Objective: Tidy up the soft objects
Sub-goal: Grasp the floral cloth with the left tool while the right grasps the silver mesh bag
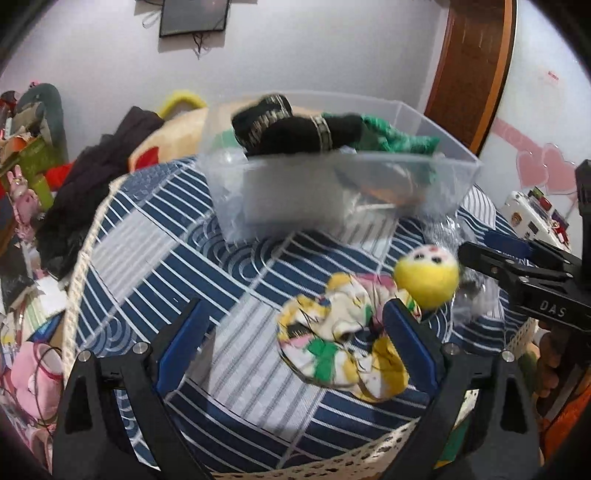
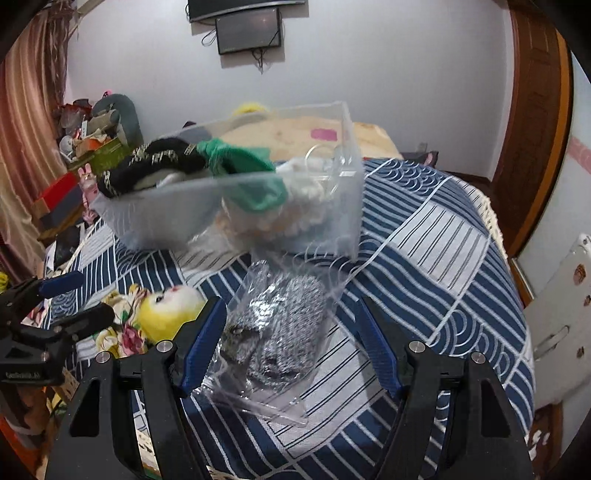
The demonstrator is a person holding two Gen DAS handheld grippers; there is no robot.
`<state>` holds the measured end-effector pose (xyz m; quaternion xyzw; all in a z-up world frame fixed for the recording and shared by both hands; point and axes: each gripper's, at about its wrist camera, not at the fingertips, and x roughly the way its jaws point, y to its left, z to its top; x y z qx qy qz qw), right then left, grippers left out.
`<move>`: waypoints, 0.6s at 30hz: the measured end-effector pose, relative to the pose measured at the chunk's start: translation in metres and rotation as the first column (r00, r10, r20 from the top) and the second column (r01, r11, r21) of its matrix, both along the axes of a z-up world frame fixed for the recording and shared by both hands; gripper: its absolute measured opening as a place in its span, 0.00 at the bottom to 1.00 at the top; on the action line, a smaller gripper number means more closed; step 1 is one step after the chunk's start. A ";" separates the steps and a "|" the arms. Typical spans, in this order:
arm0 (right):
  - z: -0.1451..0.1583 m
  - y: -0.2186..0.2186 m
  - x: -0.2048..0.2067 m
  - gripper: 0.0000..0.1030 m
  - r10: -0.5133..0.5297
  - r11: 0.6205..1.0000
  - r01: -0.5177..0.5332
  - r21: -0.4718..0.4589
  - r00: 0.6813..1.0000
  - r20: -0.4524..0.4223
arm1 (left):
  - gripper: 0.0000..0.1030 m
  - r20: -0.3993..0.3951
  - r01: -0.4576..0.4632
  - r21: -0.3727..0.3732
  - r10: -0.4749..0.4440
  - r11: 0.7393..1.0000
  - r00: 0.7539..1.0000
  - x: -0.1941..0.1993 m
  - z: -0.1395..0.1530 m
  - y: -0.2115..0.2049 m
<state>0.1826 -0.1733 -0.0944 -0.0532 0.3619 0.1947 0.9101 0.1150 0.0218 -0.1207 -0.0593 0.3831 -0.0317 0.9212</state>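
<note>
Left wrist view shows the left gripper point(image 1: 295, 336) with its blue-padded fingers spread wide and holding nothing; a floral fabric scrunchie point(image 1: 341, 345) lies crumpled between them at lower centre, against the right-hand finger. Just beyond it, right of centre, sits a fuzzy yellow plush ball point(image 1: 426, 277) with a small white face. A clear plastic bin point(image 1: 332, 184) stands at upper centre on the quilted blue-and-white bedspread point(image 1: 166, 240), with a black sock with gold bands point(image 1: 291, 127) and a green knit cloth point(image 1: 399, 138) heaped over its rim. Clutter, dark clothing and pink soft toys crowd the left edge. Right wrist view shows the right gripper point(image 2: 290, 350) likewise wide open and empty, straddling a glossy transparent bag point(image 2: 273, 343) that holds a speckled grey knit item and lies flat on the bedspread at lower centre. The left gripper reaches in from the left edge beside the plush ball. A wooden door frame point(image 2: 539, 122) curves down the right side, and a dark screen point(image 2: 247, 33) hangs on the white wall at top.
</note>
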 end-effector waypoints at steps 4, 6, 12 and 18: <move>-0.007 0.001 -0.001 0.67 0.002 1.000 -0.002 -0.007 1.000 -0.021 | 0.76 -0.024 0.028 -0.014 -0.028 1.000 0.999 0.002 -0.009 -0.005; -0.009 0.000 -0.002 0.64 0.009 1.000 -0.009 -0.004 1.000 -0.029 | 0.70 -0.040 0.034 -0.029 -0.036 0.999 0.999 0.006 -0.015 -0.005; -0.007 0.003 -0.007 0.33 0.055 0.998 -0.055 0.001 0.998 -0.030 | 0.43 -0.008 0.059 -0.016 -0.059 0.998 0.998 -0.002 -0.017 -0.011; -0.002 -0.003 -0.013 0.25 0.043 0.999 -0.043 0.018 0.999 -0.016 | 0.17 0.000 0.070 -0.078 -0.070 0.994 0.998 -0.007 -0.018 -0.006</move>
